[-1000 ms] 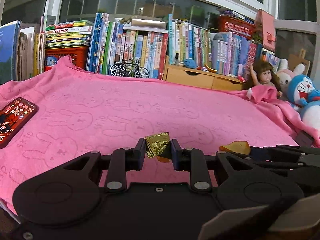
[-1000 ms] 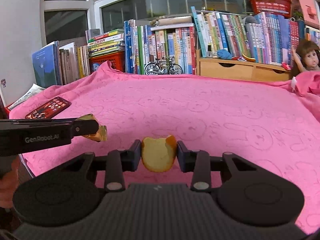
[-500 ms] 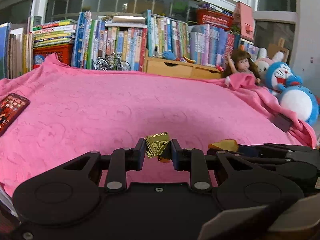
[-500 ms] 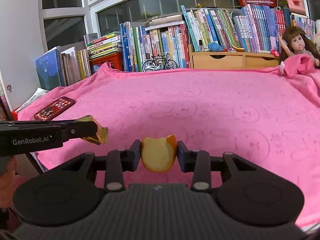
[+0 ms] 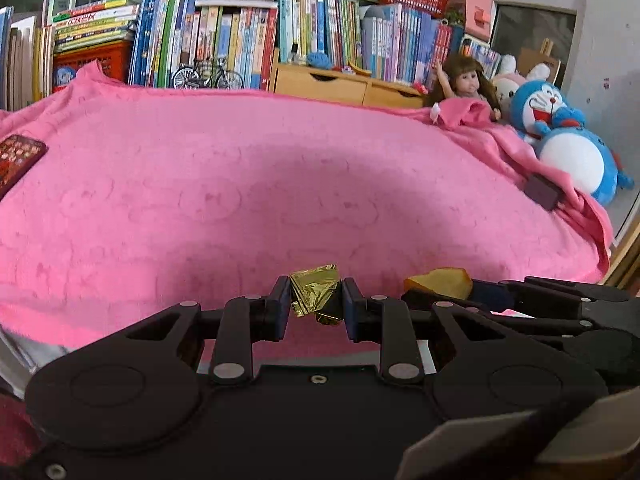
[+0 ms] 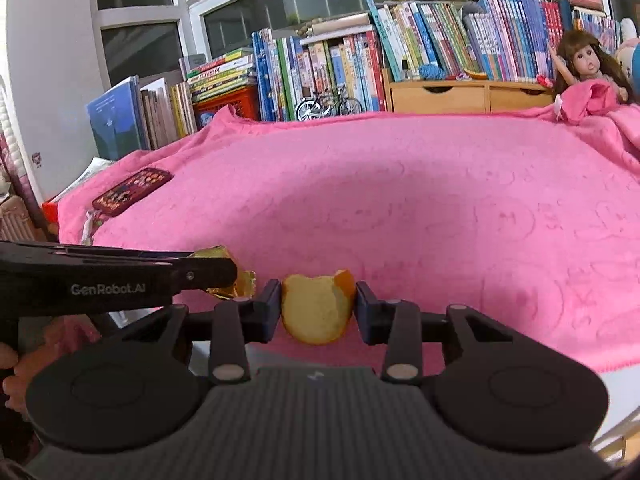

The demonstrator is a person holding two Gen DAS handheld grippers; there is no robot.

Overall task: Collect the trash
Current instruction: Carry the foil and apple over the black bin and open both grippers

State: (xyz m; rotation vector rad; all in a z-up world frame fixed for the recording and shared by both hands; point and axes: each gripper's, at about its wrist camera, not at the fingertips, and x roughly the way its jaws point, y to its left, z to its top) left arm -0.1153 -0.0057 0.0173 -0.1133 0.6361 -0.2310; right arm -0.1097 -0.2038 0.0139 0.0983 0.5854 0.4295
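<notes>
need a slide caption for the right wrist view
Right gripper clamps a piece of orange peel above the pink blanket; left gripper alongside holds a crumpled gold foil wrapper.

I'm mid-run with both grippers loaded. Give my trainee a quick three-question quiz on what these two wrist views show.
1. True or false: the left gripper has its jaws closed on a gold foil wrapper.
2. What does the right gripper hold? A) a book B) an orange peel C) the doll
3. Fill in: the phone lies on the pink ____.

Key
1. True.
2. B, the orange peel.
3. Blanket.
</notes>
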